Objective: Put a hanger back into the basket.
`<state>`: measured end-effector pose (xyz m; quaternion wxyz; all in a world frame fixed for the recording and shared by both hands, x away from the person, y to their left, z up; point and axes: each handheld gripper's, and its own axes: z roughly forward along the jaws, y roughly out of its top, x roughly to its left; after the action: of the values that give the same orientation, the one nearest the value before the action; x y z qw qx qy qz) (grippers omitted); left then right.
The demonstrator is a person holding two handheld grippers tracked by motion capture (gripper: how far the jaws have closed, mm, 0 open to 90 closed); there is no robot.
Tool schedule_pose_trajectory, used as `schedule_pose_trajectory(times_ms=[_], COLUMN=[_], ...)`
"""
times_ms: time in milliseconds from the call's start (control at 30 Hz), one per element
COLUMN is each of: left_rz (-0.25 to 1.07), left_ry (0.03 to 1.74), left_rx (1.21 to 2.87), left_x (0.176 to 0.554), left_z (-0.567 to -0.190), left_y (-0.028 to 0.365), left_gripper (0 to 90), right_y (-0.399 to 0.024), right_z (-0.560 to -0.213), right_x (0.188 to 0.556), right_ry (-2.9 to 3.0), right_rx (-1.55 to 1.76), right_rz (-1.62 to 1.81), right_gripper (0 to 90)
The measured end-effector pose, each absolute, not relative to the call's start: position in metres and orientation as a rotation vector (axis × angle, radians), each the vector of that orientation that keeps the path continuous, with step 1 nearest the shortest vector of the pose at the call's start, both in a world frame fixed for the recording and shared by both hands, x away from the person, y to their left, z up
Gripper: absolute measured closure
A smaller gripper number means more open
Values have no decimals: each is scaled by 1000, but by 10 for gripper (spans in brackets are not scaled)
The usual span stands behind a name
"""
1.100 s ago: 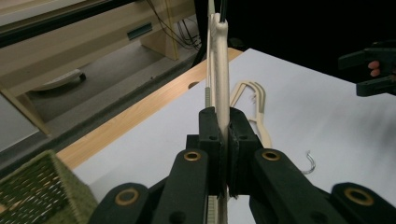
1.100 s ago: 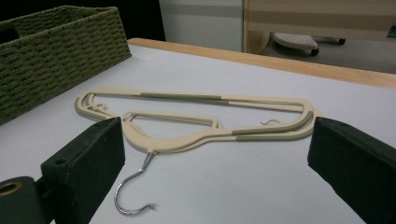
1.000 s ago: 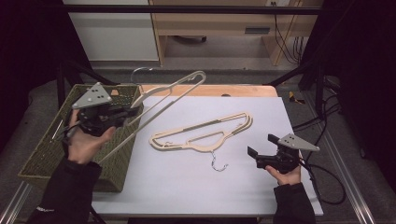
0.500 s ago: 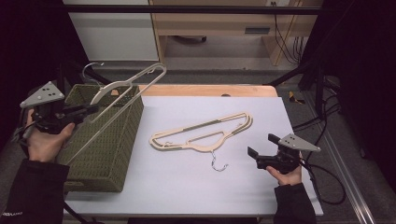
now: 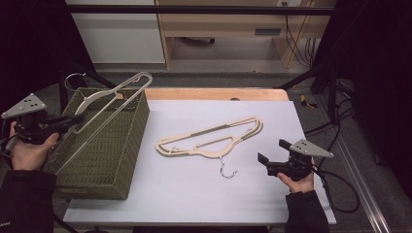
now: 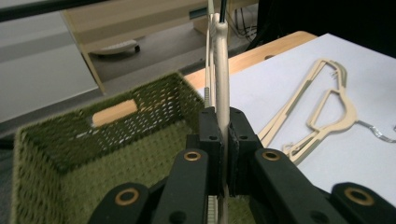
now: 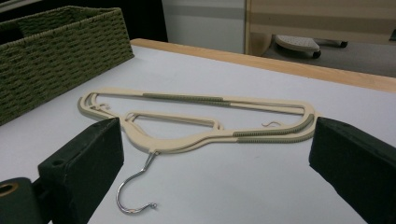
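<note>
My left gripper (image 5: 72,119) is shut on a beige hanger (image 5: 92,101), holding it tilted over the green woven basket (image 5: 133,141) at the table's left. The hanger's metal hook points to the far left. In the left gripper view the black jaws clamp the hanger's edge (image 6: 220,60) above the basket's inside (image 6: 140,105). A flat stack of beige hangers (image 5: 209,140) lies mid-table with a metal hook (image 5: 226,170) pointing toward me. My right gripper (image 5: 265,162) stands open just right of that hook; its view looks along the table at the stack (image 7: 196,121), with nothing between the pads.
The white table top (image 5: 194,199) has a wooden far edge (image 5: 214,93). Beyond it stand a white cabinet (image 5: 121,34) and a wooden shelf unit (image 5: 218,24). Cables (image 5: 335,126) run along the floor at the right. The basket (image 7: 60,42) walls rise above the table.
My left hand has carried the hanger leftward and down, from over the table's left part to above the basket. The right gripper and the stack on the table have stayed still.
</note>
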<state>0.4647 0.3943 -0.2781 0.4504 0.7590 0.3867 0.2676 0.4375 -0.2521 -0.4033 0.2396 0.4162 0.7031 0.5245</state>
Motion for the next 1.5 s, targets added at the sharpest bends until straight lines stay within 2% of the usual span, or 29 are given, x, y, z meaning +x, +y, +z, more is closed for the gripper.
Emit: schedule_pose_trajectory(times_ms=[267,600,1333,1500], left_rz=[654,663,534,539], left_ry=[980,1023,1196,1228], left_rx=[1865,1935,1952,1952], left_x=[465,484,505,508], left_z=[-287,-293,-356,-364], left_y=[414,412,434,432], left_gripper=[864,864,863,859], right_y=[-251,-251,-249,-248], right_z=[-405,-405,-408,-408], right_x=[438,439,440,440], right_ry=[1931,1933,1948,1949], right_rx=[1145,1140,1147,1148], right_rz=[1426,1422,1410,1412], right_gripper=[37,36,40,41])
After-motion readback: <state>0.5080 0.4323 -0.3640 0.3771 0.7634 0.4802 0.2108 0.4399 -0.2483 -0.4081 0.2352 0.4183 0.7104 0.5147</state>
